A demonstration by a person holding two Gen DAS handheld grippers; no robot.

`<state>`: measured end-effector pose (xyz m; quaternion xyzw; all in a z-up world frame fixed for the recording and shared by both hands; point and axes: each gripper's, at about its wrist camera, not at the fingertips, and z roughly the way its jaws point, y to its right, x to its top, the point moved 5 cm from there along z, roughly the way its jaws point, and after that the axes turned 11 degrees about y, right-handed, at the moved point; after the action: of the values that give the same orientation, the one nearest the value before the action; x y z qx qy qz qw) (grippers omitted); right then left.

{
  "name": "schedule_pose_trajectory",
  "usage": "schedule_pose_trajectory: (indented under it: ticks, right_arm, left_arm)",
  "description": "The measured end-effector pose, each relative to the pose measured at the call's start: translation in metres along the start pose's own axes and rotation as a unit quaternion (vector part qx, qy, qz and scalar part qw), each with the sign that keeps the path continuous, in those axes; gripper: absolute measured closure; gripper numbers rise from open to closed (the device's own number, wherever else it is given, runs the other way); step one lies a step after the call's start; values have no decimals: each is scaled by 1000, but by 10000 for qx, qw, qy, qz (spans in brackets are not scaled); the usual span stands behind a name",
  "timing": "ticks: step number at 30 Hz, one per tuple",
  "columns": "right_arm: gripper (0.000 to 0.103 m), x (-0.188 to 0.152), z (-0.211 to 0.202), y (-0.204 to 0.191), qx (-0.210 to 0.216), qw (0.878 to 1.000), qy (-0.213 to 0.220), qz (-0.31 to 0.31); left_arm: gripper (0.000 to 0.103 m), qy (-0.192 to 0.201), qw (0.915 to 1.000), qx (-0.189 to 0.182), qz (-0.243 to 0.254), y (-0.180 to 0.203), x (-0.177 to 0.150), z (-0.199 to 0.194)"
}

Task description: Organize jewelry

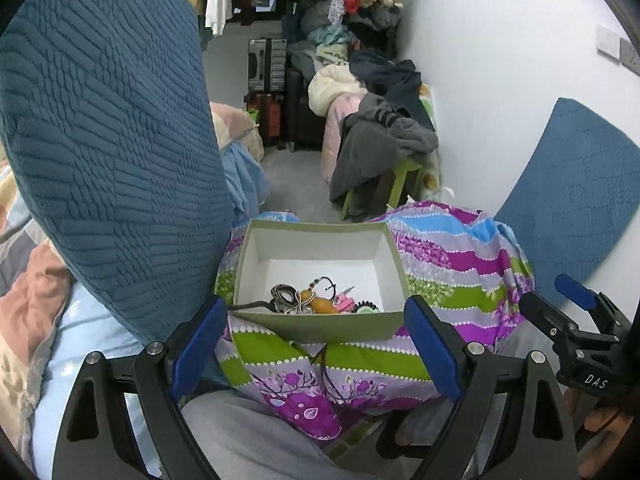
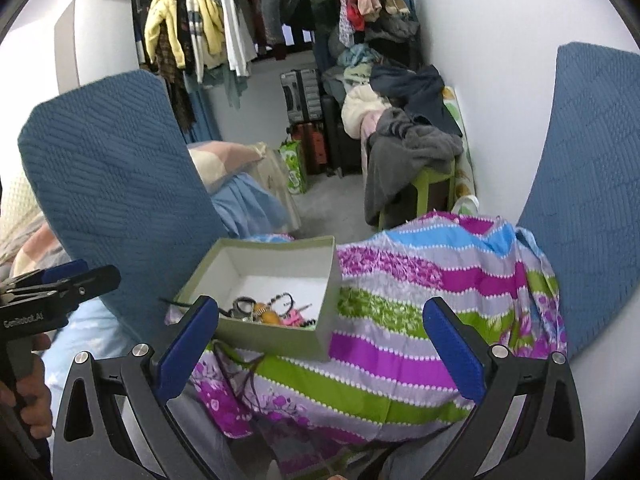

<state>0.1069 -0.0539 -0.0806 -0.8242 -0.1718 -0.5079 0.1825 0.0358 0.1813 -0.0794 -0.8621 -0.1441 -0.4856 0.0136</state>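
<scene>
**Left wrist view: jewelry heaped in an open box, both claws empty**

Left wrist and right wrist views both look down on an open green box (image 1: 320, 326) with a white inside, resting on a striped, flowered cloth (image 1: 452, 272) that seems to lie over the person's lap. The jewelry (image 1: 316, 300) sits in a tangled heap against the box's near wall: bracelets, beads, an amber-coloured piece, something pink. A dark cord (image 2: 240, 364) trails on the cloth just outside the box.

Which step is in hand cannot be settled. The heap fits pieces already gathered into the box, and it fits pieces waiting to be sorted out of it. Either way, any grasp would need a fine pinch on one strand, as the pieces are interlaced.

The left claw (image 1: 316, 354) stands wide apart, holding and touching nothing, with the box's near wall between its blue pads (image 1: 434, 354). The right claw (image 2: 320, 356) is likewise spread wide and empty, hovering over box and cloth.
</scene>
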Motion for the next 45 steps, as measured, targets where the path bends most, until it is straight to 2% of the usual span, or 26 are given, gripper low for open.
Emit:
schedule_pose_trajectory:
  ticks: [11, 23, 35, 45]
  right_arm:
    - [0, -11, 9, 1, 52, 9999, -47, 87]
    - [0, -11, 12, 2, -80, 9999, -68, -34]
    - [0, -7, 10, 3, -228, 9995, -28, -232]
    - [0, -7, 8, 4, -293, 9991, -2, -308]
  left_arm:
    - [12, -71, 9999, 82, -127, -10, -6, 12]
    - [12, -168, 9997, 125, -119, -10, -9, 17]
    - [12, -161, 9995, 247, -128, -12, -13, 14]
    - [12, -172, 9996, 205, -87, -8, -14, 10]
